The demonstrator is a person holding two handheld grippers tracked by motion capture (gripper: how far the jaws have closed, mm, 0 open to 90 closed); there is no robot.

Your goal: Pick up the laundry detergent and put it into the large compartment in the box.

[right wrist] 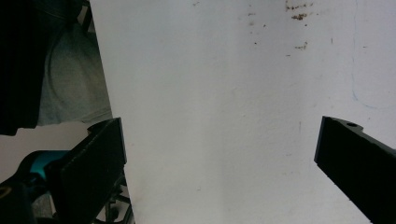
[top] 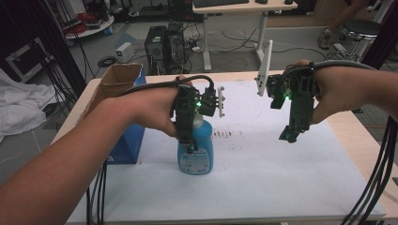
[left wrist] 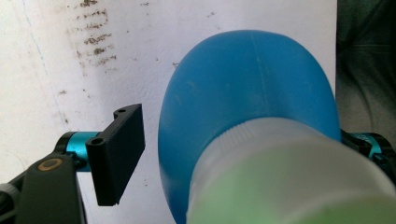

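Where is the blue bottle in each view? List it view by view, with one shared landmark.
High view: blue bottle low and left of centre, brown stains just right of it.
Left gripper view: bottle centre-right, close up; stains top left.
Right gripper view: stains top right, on the white sheet.
Shared landmark: the brown stains.

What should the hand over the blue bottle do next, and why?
Probably squeeze the left gripper shut on the blue bottle. Its jaws stand open on either side of the bottle's neck, one with a clear gap, so nothing is held yet. The right gripper hangs open above the white sheet.
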